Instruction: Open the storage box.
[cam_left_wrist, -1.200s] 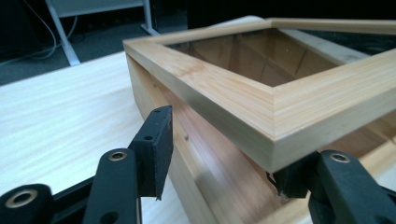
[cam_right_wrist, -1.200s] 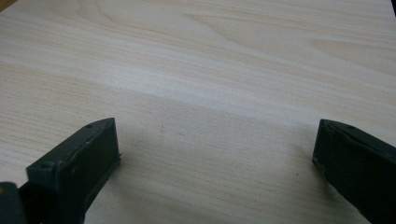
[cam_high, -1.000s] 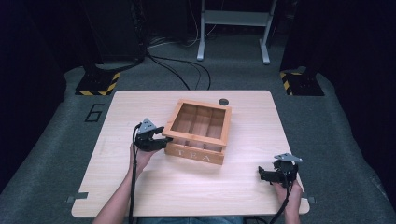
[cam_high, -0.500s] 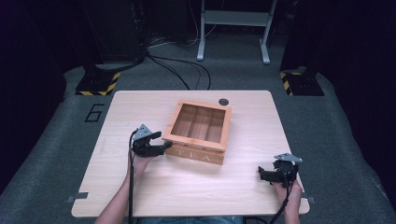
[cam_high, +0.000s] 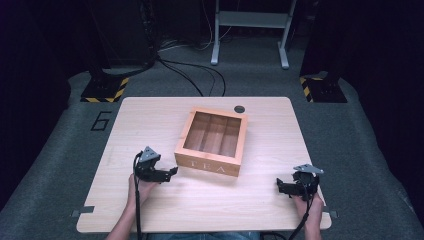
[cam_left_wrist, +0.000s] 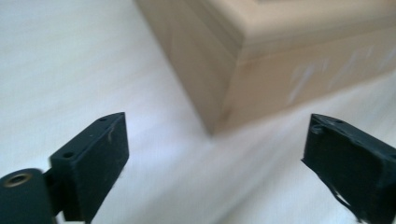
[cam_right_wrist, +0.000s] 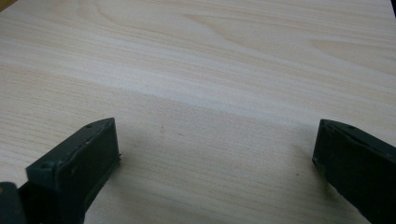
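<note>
On the table (cam_high: 150, 125), the stiff, light-looking wooden tea box (cam_high: 212, 141) is best gripped by a side wall, since the left gripper (cam_high: 172, 171), just opened, and the right gripper (cam_high: 278, 186) are both spread and empty.

This looks like a lab or recording studio rather than a home. A plain pale wooden tabletop (cam_high: 150, 125) stands alone on grey carpet (cam_high: 350, 150), with black curtains (cam_high: 380, 50) closing off the left and right sides. On the far floor, black stand bases edged with yellow-and-black hazard tape (cam_high: 104, 89) sit at both sides, loose black cables (cam_high: 200, 75) run across the carpet, and the grey metal legs of a frame (cam_high: 250, 30) rise behind. A large number six (cam_high: 101, 121) is marked on the carpet left of the tabletop.
</note>
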